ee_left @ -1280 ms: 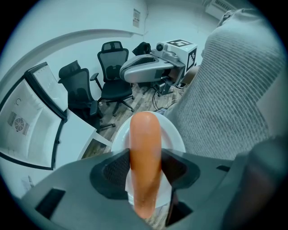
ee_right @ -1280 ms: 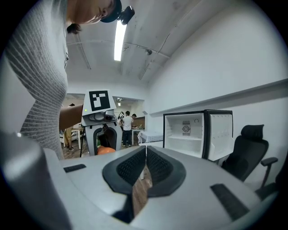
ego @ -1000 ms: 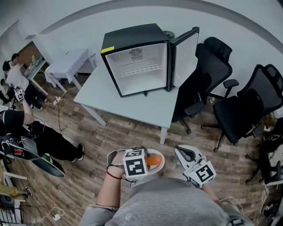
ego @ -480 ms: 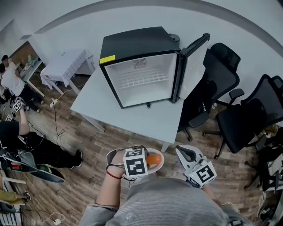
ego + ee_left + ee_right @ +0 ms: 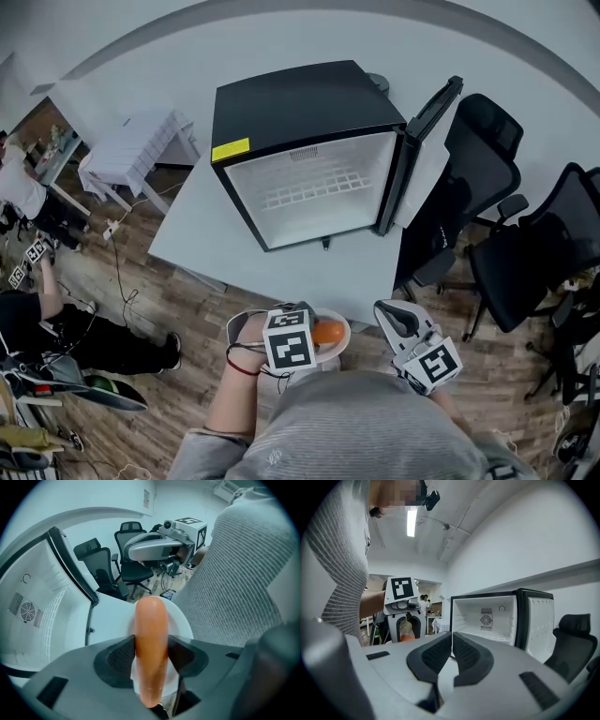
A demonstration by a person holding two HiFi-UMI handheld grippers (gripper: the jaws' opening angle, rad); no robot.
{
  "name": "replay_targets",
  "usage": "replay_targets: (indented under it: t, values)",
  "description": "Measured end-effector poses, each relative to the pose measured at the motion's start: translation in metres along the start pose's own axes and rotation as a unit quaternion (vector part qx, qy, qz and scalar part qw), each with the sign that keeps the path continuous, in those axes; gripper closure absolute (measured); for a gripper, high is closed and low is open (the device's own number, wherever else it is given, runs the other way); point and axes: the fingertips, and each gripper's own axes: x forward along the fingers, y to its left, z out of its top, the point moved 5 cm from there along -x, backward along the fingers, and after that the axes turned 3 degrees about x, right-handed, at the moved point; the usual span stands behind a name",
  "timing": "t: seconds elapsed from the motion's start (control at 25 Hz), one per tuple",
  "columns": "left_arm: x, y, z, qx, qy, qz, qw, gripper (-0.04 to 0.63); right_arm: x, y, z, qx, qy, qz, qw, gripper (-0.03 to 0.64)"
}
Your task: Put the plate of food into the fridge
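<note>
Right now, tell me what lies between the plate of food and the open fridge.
Only bare white tabletop. The head view shows nothing standing between the plate of food and the fridge.

The plate of food (image 5: 343, 322), small, round and white, carries one orange sausage (image 5: 327, 332) (clamped between the left gripper (image 5: 151, 654) pads) just off the table (image 5: 361, 267) edge. The black fridge (image 5: 300, 103) stands on that table, door wide open, white interior facing the plate.
</note>
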Motion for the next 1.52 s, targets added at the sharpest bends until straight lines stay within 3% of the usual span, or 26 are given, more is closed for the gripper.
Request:
replay_targets:
  t: [0.44,1.0,1.52]
  values:
    - [0.001,0.045,-0.014,-0.011,0.004,-0.010,0.9999,0.374,0.041,-0.027,0.003,0.003,0.009,0.010,1.000,0.603]
    - [-0.002,0.090,0.022,-0.060,0.006,0.009,0.9981,0.374,0.061,-0.090,0.017,0.000,0.005,0.082,0.997,0.603]
    - [0.006,0.149,0.035,-0.078,0.018,0.019,0.9966,0.374,0.070,-0.132,0.017,-0.001,0.008,0.104,0.995,0.603]
